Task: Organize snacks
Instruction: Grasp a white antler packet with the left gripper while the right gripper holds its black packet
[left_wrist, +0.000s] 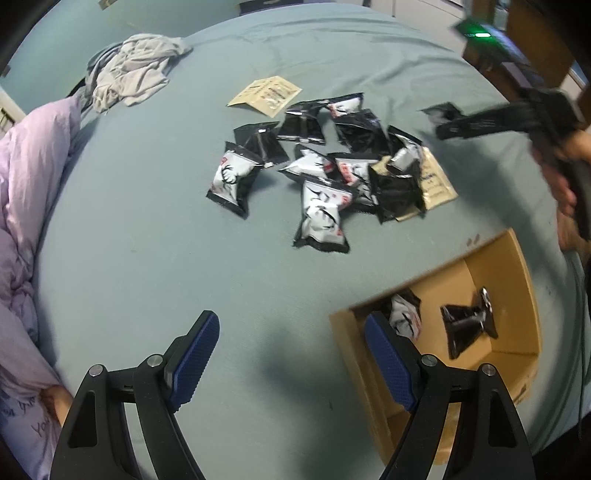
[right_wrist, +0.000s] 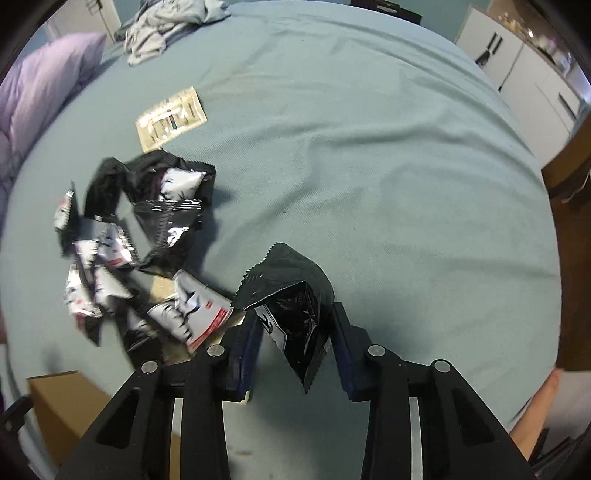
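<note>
The right gripper (right_wrist: 295, 343) holds a black snack packet (right_wrist: 291, 306) between its blue pads, which press on both sides of it. The packet hangs a little tilted, its zigzag sealed edge pointing up and away from the tool and another corner down toward the camera. Its foil is shiny and creased, with a white printed part near the left pad. It looks light and soft, so I judge it can slip or turn if the hand swings quickly.

To do this step well, I think the grip should stay firm and the packet should travel to the cardboard box (right_wrist: 55, 410), which lies low and to the left of this tool, and be released only when it is above the opening, not over the rim.

The left gripper (left_wrist: 291, 360) is wide open and empty, pointing down at the blue-grey sheet (left_wrist: 147, 258). Just to the right of its right finger stands the same box (left_wrist: 513, 280), where two packets (left_wrist: 467, 325) already lie.

Farther ahead of both tools is the pile of snack packets (left_wrist: 325, 166), black and silver-white with a deer drawing and a red label, some overlapping. Two flat beige sachets (left_wrist: 266, 94) lie at the pile's edges. Beyond these are crumpled grey clothes (left_wrist: 129, 70), and on the left a lilac quilt (left_wrist: 29, 184).
</note>
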